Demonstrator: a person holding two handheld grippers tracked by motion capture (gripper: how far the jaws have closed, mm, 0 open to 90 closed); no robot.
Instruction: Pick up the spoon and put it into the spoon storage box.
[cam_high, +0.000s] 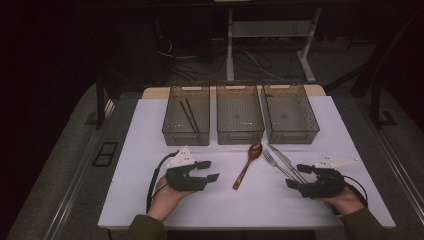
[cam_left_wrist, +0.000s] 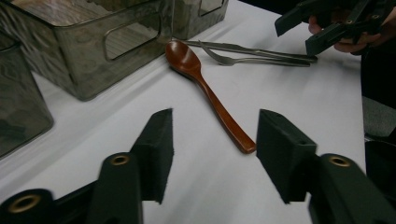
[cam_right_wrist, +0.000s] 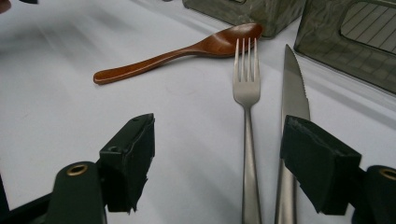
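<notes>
A brown wooden spoon lies on the white table, bowl toward the bins. Right of it lie a metal fork and a metal knife, side by side. My left gripper stands open left of the spoon; in the left gripper view the spoon handle's end lies between and just beyond the jaws. My right gripper is open at the near ends of the fork and knife. In the right gripper view the fork and knife run between its jaws, the spoon beyond.
Three clear bins stand in a row at the back: the left bin holds dark chopsticks, the middle bin and right bin look empty. The white table has open room at its front. Dark floor and cables lie behind.
</notes>
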